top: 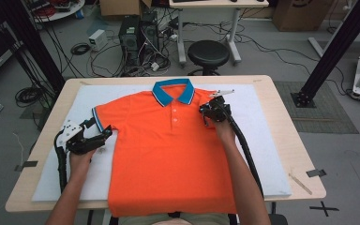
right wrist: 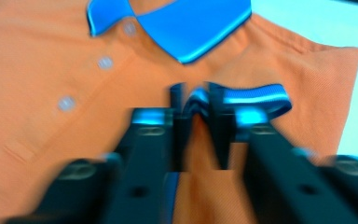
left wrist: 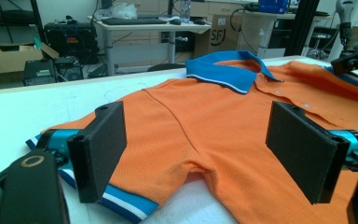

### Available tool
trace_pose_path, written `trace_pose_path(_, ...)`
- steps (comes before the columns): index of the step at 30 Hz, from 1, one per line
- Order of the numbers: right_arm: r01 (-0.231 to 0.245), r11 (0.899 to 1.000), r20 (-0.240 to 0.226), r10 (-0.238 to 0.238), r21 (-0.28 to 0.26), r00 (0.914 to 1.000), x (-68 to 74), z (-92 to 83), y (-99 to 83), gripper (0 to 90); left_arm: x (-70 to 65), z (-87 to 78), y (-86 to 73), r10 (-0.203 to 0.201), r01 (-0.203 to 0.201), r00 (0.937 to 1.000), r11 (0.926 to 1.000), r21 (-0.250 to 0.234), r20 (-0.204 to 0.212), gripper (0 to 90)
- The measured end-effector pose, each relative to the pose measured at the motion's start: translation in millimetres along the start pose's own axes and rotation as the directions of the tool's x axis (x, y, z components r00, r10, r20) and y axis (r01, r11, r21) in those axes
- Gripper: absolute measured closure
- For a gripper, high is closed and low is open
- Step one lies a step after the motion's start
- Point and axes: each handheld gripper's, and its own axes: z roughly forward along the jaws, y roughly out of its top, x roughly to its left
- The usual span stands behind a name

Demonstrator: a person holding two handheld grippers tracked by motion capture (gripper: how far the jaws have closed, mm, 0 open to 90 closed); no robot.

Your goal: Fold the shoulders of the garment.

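An orange polo shirt [top: 168,154] with a blue collar [top: 173,91] lies face up on a white mat [top: 267,145]. My left gripper [top: 101,127] is open just beside the shirt's left sleeve [top: 104,115]. In the left gripper view its jaws [left wrist: 205,154] stand wide apart over the armpit area, with the blue striped cuff [left wrist: 121,203] below the left jaw. My right gripper [top: 212,112] sits over the right shoulder. The blurred right gripper view shows it [right wrist: 196,107] shut on the right sleeve's blue cuff [right wrist: 256,98], which is folded in over the shirt.
The mat covers most of a wooden table [top: 293,140]; the shirt's hem hangs over the near edge. A strip of tape [top: 316,172] lies at the table's right edge. Beyond the table stand a black stool [top: 208,54], computer towers [top: 138,35] and floor cables.
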Motion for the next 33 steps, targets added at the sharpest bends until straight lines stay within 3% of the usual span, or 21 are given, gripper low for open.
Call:
trace_pose_path(1, -0.018, 1.000, 0.005, 0.018, -0.013, 0.9998, 0.5, -0.2, 0.5, 61.4, 0.0, 0.0, 0.0, 0.000, 0.000, 1.0000, 1.0000, 0.000, 0.000, 20.4)
trace_pose_path(2, -0.035, 0.999, 0.019, 0.035, -0.011, 0.9992, 0.2, -0.6, 0.9, 60.4, 0.0, -0.1, 0.0, -0.002, 0.002, 1.0000, 1.0000, 0.000, 0.000, 20.4)
trace_pose_path(4, -0.026, 1.000, 0.085, 0.025, 0.013, 0.9961, -0.5, -1.3, 0.7, 58.3, -0.1, 0.0, 0.0, 0.000, 0.000, 1.0000, 1.0000, 0.000, 0.001, 20.3)
trace_pose_path(7, -0.057, 0.998, 0.067, 0.055, 0.031, 0.9962, -3.3, 0.0, -0.7, 55.9, -0.3, 0.1, 0.0, 0.001, -0.001, 1.0000, 1.0000, 0.000, 0.000, 20.3)
trace_pose_path(8, -0.077, 0.995, 0.074, 0.072, 0.063, 0.9946, -3.1, 3.3, -2.3, 51.4, 0.0, 0.2, 0.1, 0.004, -0.004, 1.0000, 1.0000, 0.001, 0.000, 20.3)
trace_pose_path(10, -0.125, 0.989, 0.114, 0.116, 0.076, 0.9867, -3.2, 6.6, -3.9, 46.1, 0.0, 0.2, 0.1, 0.004, -0.004, 1.0000, 1.0000, 0.002, 0.000, 20.3)
trace_pose_path(12, -0.173, 0.983, 0.109, 0.165, 0.068, 0.9802, -5.6, 9.9, -5.2, 46.0, -0.2, 0.2, 0.1, 0.005, -0.005, 1.0000, 1.0000, 0.003, 0.001, 20.3)
trace_pose_path(14, -0.212, 0.974, 0.077, 0.206, 0.076, 0.9755, -7.3, 14.3, -5.9, 48.3, 0.0, 0.2, 0.2, 0.006, -0.006, 1.0000, 1.0000, 0.004, 0.002, 20.4)
trace_pose_path(16, -0.224, 0.971, 0.033, 0.222, 0.080, 0.9745, -7.7, 17.3, -5.4, 61.5, 0.2, 0.2, 0.2, 0.005, -0.005, 1.0000, 1.0000, 0.004, 0.003, 20.4)
trace_pose_path(17, -0.211, 0.975, 0.015, 0.211, 0.072, 0.9774, -7.0, 17.6, -4.6, 66.2, 0.2, 0.2, 0.2, 0.004, -0.004, 1.0000, 1.0000, 0.004, 0.003, 20.3)
trace_pose_path(19, -0.196, 0.979, 0.007, 0.196, 0.061, 0.9805, -5.5, 18.2, -3.8, 66.4, 0.2, 0.2, 0.2, 0.003, -0.003, 1.0000, 1.0000, 0.004, 0.003, 20.3)
trace_pose_path(20, -0.156, 0.987, -0.035, 0.157, 0.044, 0.9870, -3.2, 19.4, -2.7, 67.3, 0.2, 0.2, 0.1, 0.002, -0.002, 1.0000, 1.0000, 0.003, 0.004, 20.3)
trace_pose_path(23, -0.094, 0.995, -0.100, 0.097, 0.035, 0.9903, 1.4, 19.9, -2.1, 63.9, 0.3, 0.2, 0.2, 0.003, -0.003, 1.0000, 1.0000, 0.005, 0.006, 20.3)
trace_pose_path(28, -0.042, 0.999, -0.060, 0.042, -0.002, 0.9973, 5.0, 11.2, 2.2, 62.7, 0.3, 0.3, 0.2, 0.006, -0.006, 1.0000, 1.0000, 0.006, 0.007, 20.4)
trace_pose_path(30, -0.004, 1.000, 0.019, 0.004, -0.001, 0.9998, 6.0, 8.2, 3.6, 65.4, -0.2, 0.3, 0.2, 0.009, -0.009, 0.9999, 0.9999, 0.007, 0.005, 20.3)
trace_pose_path(31, -0.004, 1.000, 0.019, 0.004, -0.001, 0.9998, 6.0, 8.2, 3.6, 65.4, -0.2, 0.3, 0.2, 0.009, -0.009, 0.9999, 0.9999, 0.007, 0.005, 20.4)
trace_pose_path(32, -0.034, 0.999, 0.122, 0.035, -0.010, 0.9919, 4.8, 6.1, 3.9, 73.6, -0.4, 0.5, 0.2, 0.010, -0.010, 0.9999, 0.9999, 0.007, 0.006, 20.4)
trace_pose_path(33, -0.051, 0.999, 0.154, 0.053, -0.019, 0.9867, 3.6, 6.1, 4.0, 78.7, -0.6, 0.6, 0.2, 0.010, -0.010, 0.9999, 0.9999, 0.006, 0.007, 20.3)
